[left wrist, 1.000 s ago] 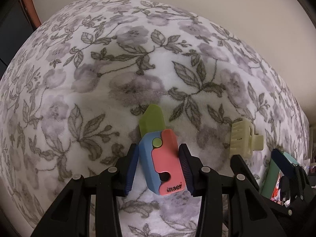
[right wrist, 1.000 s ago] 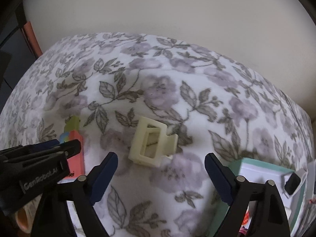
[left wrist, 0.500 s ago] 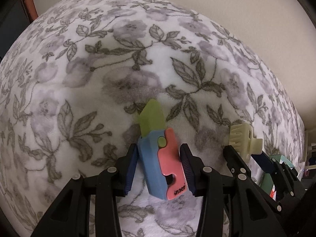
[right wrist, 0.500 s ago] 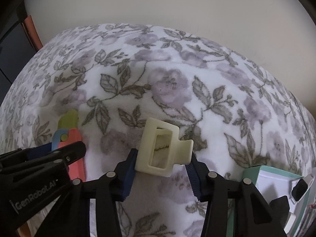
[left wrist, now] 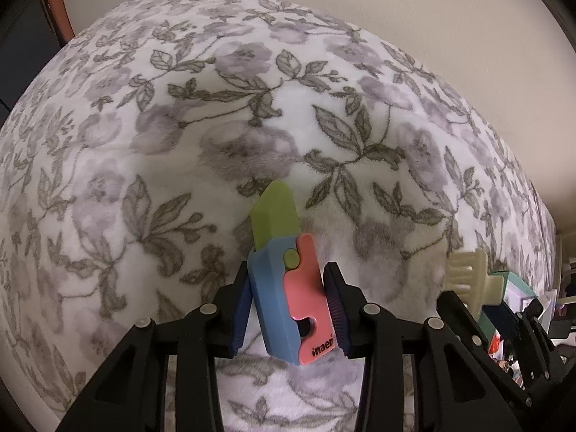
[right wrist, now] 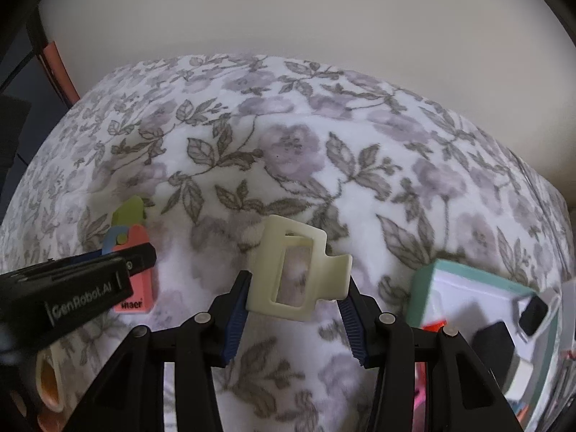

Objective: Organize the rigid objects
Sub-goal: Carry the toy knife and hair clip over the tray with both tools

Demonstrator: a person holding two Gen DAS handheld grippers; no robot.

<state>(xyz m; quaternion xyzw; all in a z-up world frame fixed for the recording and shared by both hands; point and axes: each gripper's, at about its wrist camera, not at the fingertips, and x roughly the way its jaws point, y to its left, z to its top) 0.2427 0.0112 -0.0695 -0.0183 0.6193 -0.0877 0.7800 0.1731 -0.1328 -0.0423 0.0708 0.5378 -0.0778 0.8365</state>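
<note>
My left gripper (left wrist: 288, 309) is shut on a blue and pink toy knife (left wrist: 293, 288) with a green blade pointing away, held just above the floral blanket (left wrist: 180, 126). The toy knife also shows in the right wrist view (right wrist: 131, 252), partly behind the left gripper's body. My right gripper (right wrist: 293, 309) is shut on a cream hair claw clip (right wrist: 295, 270), lifted off the blanket. The clip also shows at the right of the left wrist view (left wrist: 468, 277).
A teal-rimmed open box (right wrist: 478, 309) with several small items sits at the right on the blanket; it also shows in the left wrist view (left wrist: 518, 288). A beige wall (right wrist: 288, 18) rises behind the bed. A pale tube-like object (right wrist: 48, 381) lies at lower left.
My right gripper closed on the hair claw clip and lifted it. My left gripper kept hold of the toy knife and raised it slightly.
</note>
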